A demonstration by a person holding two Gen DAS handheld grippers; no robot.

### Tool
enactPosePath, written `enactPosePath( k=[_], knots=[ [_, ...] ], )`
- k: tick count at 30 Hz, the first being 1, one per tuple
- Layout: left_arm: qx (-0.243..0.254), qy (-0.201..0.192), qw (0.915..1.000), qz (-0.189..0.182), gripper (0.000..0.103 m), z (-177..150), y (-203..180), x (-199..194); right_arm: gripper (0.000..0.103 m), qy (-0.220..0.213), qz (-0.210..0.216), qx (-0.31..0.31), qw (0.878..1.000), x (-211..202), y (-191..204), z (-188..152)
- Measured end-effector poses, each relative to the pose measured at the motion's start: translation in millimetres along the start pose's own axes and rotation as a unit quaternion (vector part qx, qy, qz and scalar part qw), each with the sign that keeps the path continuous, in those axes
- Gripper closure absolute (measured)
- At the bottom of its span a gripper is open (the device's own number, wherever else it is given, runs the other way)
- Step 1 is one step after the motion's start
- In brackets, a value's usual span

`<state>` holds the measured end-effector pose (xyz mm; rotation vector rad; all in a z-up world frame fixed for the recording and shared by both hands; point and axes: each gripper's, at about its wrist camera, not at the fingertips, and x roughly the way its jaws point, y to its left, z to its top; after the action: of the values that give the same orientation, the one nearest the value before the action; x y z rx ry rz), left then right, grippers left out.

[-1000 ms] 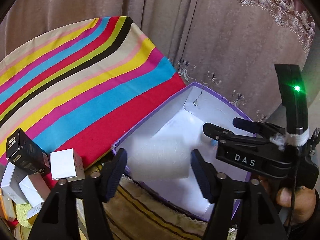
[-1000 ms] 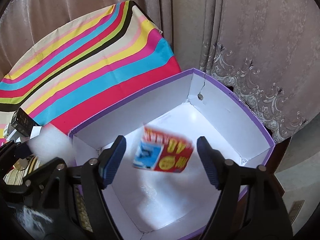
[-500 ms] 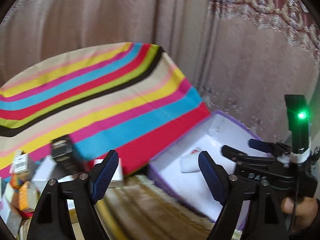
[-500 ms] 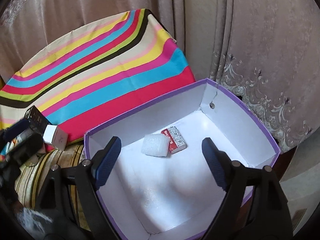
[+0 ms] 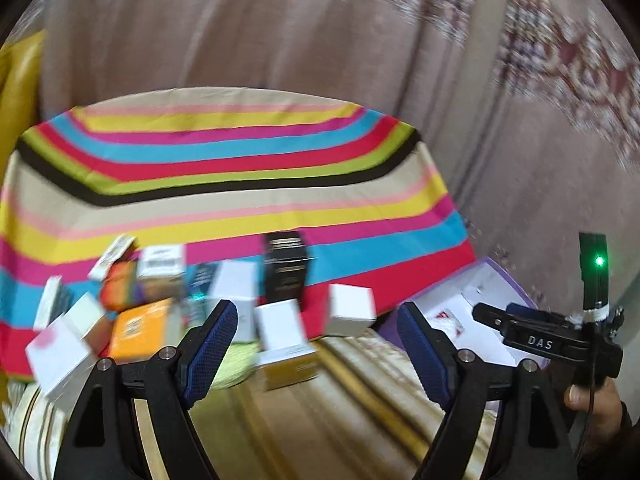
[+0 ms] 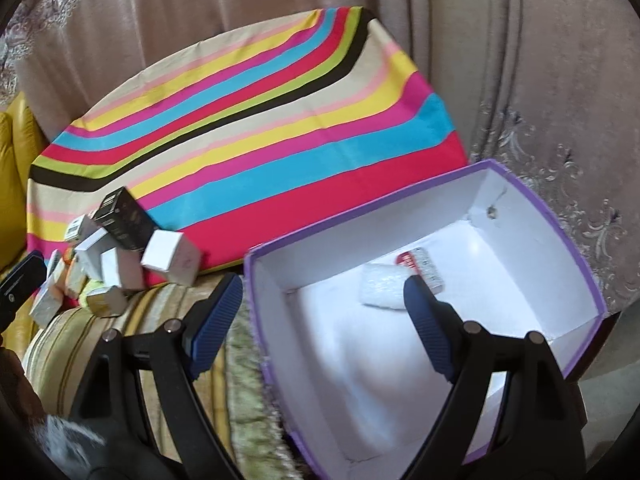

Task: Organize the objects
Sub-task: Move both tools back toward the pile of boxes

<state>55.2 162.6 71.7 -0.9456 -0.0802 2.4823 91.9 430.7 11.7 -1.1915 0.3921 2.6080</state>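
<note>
A purple-rimmed white box (image 6: 568,224) stands open at the right; inside lie a white bubble-wrap piece (image 6: 380,286) and a red-and-white packet (image 6: 420,264). My right gripper (image 6: 320,328) is open and empty above the box's near left wall. My left gripper (image 5: 316,344) is open and empty, facing a pile of small boxes: a black box (image 5: 286,270), white boxes (image 5: 352,310), an orange box (image 5: 136,330). The pile also shows in the right wrist view (image 6: 120,256). The right gripper shows at the right of the left wrist view (image 5: 528,340), over the purple box (image 5: 460,300).
A striped cloth (image 6: 260,136) covers the surface behind the pile. A beige striped cushion (image 5: 320,420) lies under the left gripper. Curtains (image 6: 520,60) hang behind. A yellow cushion (image 6: 12,184) is at the far left.
The bubble-wrap piece and the red packet dropped from the grippers into the purple box. My left gripper swung left toward the pile of small boxes. My right gripper drew back and shifted left.
</note>
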Motion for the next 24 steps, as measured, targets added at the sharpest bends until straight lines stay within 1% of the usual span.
enactPosePath(
  k=[8,12,17,24],
  knots=[
    [-0.053,0.000,0.9979,0.038,0.020,-15,49,-20,0.018,0.012,0.022,-0.032,0.999,5,35,2],
    [-0.082,0.003,0.9954,0.050,0.020,-19,73,-27,0.018,0.020,0.033,-0.047,0.998,10,52,2],
    [-0.104,0.002,0.9921,0.070,0.021,-24,97,-34,0.018,0.034,0.039,-0.069,0.996,20,74,1],
    [-0.135,-0.002,0.9865,0.093,0.027,-27,133,-42,0.018,0.054,0.040,-0.083,0.994,34,94,4]
  ],
)
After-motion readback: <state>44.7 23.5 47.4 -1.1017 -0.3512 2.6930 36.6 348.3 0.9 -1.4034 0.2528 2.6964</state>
